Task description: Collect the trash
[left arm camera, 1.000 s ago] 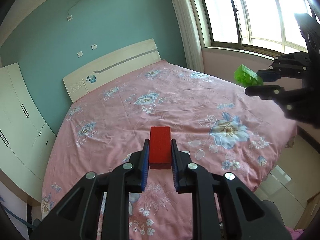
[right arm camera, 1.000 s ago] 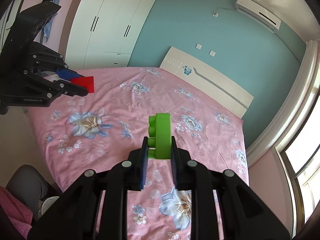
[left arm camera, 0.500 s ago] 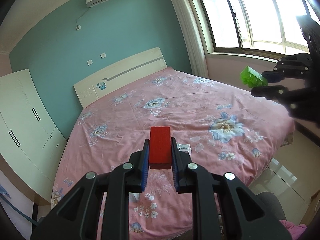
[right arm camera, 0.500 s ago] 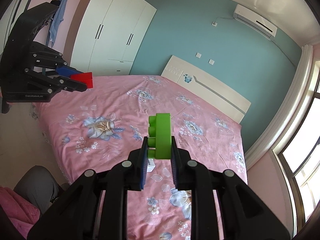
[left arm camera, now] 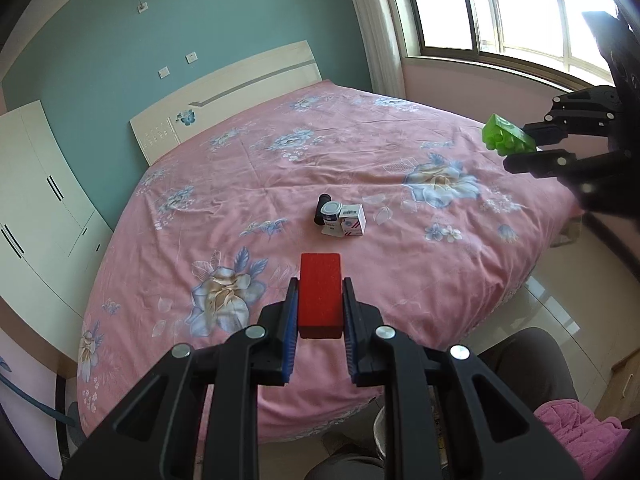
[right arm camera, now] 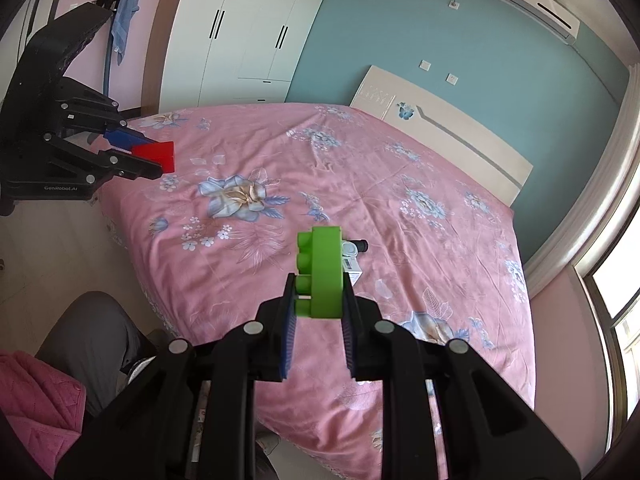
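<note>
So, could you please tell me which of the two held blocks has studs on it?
The green block in the right tool; the red block in the left tool shows only flat faces.

The bedspread (left arm camera: 360,160) was pink with blue-and-white flowers; one block (left arm camera: 320,292) was red, the other (right arm camera: 322,274) green (both between blue pads (left arm camera: 289,328)), the wall (left arm camera: 240,20) teal

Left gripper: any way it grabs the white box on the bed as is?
Probably not. The left gripper is shut on a red block, so its jaws are full. The path to the white box looks clear, though.
</note>
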Tool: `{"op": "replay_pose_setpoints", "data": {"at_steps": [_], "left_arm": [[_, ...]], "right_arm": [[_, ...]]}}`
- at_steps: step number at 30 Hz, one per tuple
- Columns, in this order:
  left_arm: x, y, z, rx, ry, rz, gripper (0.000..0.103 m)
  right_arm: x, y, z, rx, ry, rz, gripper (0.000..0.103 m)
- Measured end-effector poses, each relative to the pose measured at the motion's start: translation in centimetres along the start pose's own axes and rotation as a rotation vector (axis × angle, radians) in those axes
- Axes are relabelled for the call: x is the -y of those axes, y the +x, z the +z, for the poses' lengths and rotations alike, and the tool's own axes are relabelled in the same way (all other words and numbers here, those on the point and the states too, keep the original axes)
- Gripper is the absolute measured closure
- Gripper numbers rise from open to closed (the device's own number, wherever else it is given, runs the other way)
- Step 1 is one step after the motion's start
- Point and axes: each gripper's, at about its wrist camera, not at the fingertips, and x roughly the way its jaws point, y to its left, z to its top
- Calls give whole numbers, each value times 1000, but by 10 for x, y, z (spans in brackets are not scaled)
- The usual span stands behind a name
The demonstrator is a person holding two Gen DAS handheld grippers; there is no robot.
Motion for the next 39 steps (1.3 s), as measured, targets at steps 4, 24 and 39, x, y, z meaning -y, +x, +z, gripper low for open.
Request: {"op": "replay_pose_setpoints", "data": {"at_steps": [4, 24, 39], "left_arm": [[3, 27, -25, -64, -9, -24, 81], [37, 137, -132, -337, -52, -174, 81], [72, 201, -207, -528, -106, -279, 81]], "right_arm": [[-16, 24, -13, -42, -6, 45, 82], [-101, 137, -97, -263, -20, 296, 82], [-149, 196, -178, -445, 23, 436, 82]]}}
